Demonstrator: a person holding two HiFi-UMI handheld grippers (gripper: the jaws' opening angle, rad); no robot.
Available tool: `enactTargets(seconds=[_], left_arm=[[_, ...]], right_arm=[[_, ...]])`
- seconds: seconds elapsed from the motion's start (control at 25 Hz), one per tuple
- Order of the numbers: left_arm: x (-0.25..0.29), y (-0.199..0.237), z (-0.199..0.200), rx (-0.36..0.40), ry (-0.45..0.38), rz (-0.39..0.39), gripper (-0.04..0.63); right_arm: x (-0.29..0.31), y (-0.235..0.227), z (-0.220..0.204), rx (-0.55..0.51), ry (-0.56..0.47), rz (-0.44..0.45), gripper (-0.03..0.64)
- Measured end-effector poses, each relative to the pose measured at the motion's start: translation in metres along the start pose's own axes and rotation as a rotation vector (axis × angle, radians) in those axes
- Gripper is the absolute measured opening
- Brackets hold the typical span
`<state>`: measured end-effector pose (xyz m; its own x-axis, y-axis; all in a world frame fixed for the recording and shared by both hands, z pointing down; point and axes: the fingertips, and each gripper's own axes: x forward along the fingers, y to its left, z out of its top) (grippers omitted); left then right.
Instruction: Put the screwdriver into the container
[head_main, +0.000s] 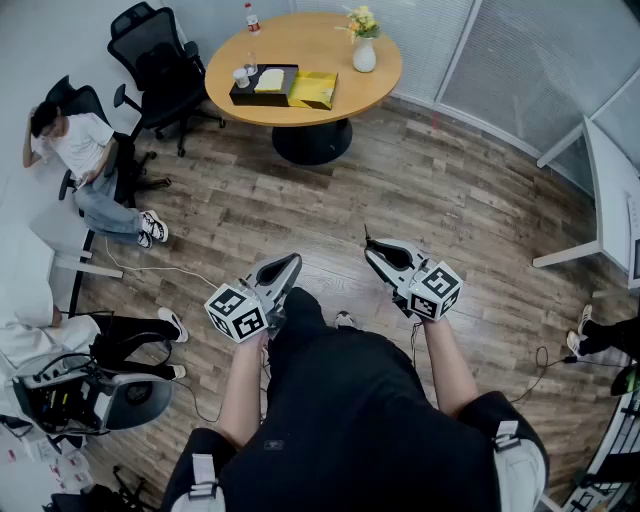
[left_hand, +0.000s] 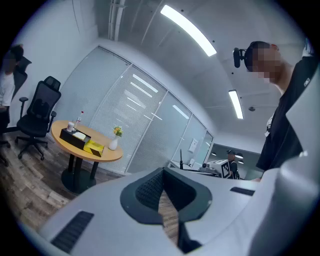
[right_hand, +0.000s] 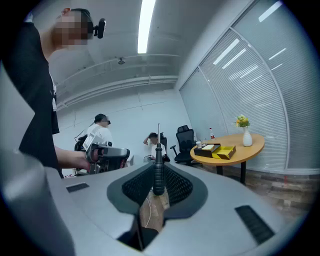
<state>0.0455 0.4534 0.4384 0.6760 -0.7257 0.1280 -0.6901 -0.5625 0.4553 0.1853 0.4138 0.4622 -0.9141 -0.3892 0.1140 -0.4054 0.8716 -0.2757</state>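
Your right gripper (right_hand: 158, 181) is clamped on the screwdriver (right_hand: 158, 162), so you're mid-carry and next must walk it to the yellow container (head_main: 313, 89) on the round table (head_main: 300, 40).

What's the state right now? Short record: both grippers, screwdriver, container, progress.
left gripper: jaws together, nothing between them
right gripper: shut on the screwdriver
screwdriver: handle clamped, shaft sticking out past the jaw tips
container: open yellow box on the round table, next to a black box
progress: screwdriver not yet in the box; open floor between person and table
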Motion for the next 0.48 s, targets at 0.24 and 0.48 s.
enactTargets(seconds=[0.24, 0.48], left_arm=[[-0.004, 0.008, 0.021, 0.004, -0.02, 0.005, 0.006], [-0.001, 0.005, 0.006, -0.001, -0.029, -0.004, 0.005]], right_arm=[[0.018, 0.002, 0.012, -0.009, 0.012, 0.021, 0.06], [0.012, 0.0, 0.002, -0.021, 0.007, 0.023, 0.058]])
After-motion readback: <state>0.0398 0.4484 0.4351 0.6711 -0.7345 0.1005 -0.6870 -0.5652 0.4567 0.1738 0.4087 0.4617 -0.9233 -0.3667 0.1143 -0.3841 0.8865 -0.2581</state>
